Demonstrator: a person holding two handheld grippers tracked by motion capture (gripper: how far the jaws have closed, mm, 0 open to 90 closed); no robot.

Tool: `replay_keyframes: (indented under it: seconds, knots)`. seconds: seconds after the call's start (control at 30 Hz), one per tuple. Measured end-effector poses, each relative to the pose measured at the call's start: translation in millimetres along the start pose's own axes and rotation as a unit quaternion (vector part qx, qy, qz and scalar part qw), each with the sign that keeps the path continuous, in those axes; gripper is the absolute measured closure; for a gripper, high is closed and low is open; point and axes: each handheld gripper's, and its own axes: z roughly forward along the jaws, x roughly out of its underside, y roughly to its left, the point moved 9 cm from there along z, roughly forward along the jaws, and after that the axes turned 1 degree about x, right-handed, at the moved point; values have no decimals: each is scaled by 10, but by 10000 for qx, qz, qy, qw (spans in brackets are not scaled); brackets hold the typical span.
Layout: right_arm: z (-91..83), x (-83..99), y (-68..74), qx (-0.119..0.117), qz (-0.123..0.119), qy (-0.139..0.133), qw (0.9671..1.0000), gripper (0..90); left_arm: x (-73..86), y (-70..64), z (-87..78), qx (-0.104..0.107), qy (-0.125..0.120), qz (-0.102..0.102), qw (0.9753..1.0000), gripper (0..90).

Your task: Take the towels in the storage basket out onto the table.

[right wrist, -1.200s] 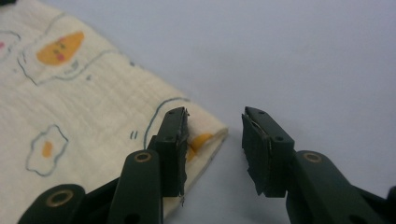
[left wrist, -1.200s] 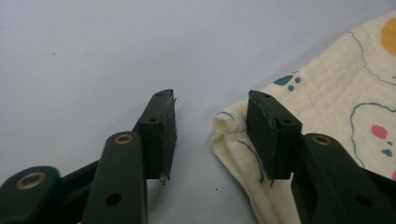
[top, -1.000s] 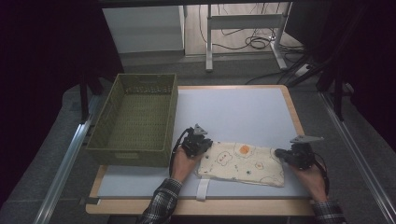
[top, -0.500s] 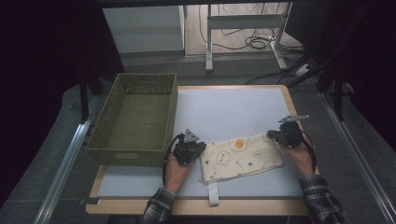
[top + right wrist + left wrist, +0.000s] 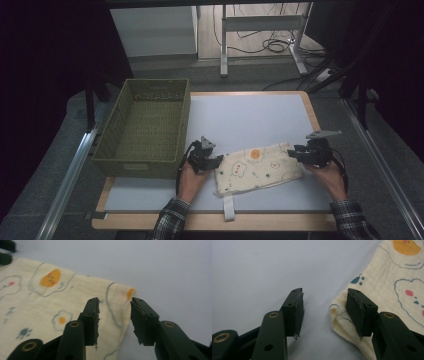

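Near edge, bottom of the high view: two forearms in plaid sleeves come in, each hand on a gripper. A pale strap (image 5: 228, 207) lies on the table's near rim (image 5: 210, 222), just below the cloth.

Cloth (image 5: 257, 166): folded cream fabric printed with eggs and outlined shapes, lying flat on the blue-grey mat at lower centre of the high view, tilted so its right end sits farther up the frame. Crinkled gauze-like weave in the left gripper view (image 5: 392, 290); the folded edge there looks plump and layered.

Left gripper (image 5: 208, 160): at the cloth's left end. In its own view the jaws are spread (image 5: 325, 312); the right jaw rests against the cloth's rounded corner, the left jaw stands over bare mat. Nothing pinched.

Right gripper (image 5: 304, 153): at the cloth's right end. Jaws spread (image 5: 114, 320), hovering over the right edge of the cloth (image 5: 50, 302), corner between them. Whether they touch the fabric, cannot tell.

Handling judgement: light, soft, limp; no fragility. It will sag and unfold if lifted from one point. Layers may slip apart, so bite all of them at a corner or folded edge, both ends together.

Farther, upper left: green woven basket (image 5: 172, 131), empty, just beyond the left gripper.
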Motion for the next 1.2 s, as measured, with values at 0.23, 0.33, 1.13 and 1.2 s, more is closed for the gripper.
replay_keyframes:
  seconds: [0.23,0.33,1.13,1.2]
  knots:
    - [-77,135,289,-377,-86,30,9992,465,5,2,5,-15,-13,-4,10000,465]
    - [-78,169,414,-508,-161,-6,9986,444,8,2,5,-30,-9,13,10000,463]
    - [267,105,1678,-1502,-944,150,9840,384,16,10,1,-14,21,35,10000,464]
    - [304,100,1778,-1625,-929,199,9821,412,17,11,0,-13,26,38,10000,464]
